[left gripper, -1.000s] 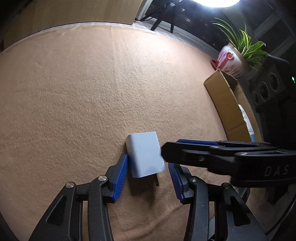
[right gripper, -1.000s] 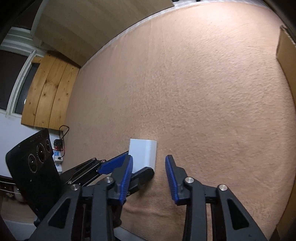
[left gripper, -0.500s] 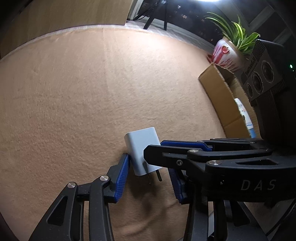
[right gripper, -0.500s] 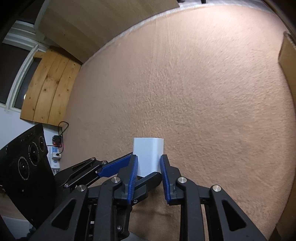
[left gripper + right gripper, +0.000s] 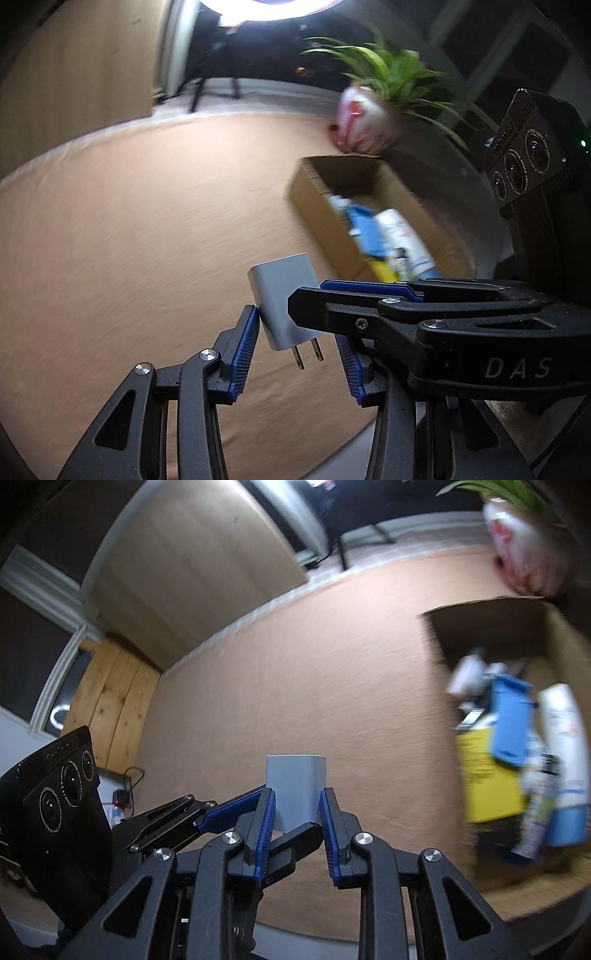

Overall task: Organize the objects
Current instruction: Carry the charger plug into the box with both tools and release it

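Observation:
A white wall charger with two metal prongs hangs above the tan carpet. My right gripper is shut on the charger, its blue pads on both side faces. My left gripper is open; its left pad touches or nearly touches the charger, its right pad stands apart. The right gripper's fingers cross in front of the left one from the right.
An open cardboard box holding several packages lies on the carpet to the right; it also shows in the right wrist view. A potted plant stands behind it. A wooden panel leans at the left.
My right gripper has stayed shut on the charger and lifted it off the carpet. Both grippers have risen and tilted up, bringing the box and plant into view.

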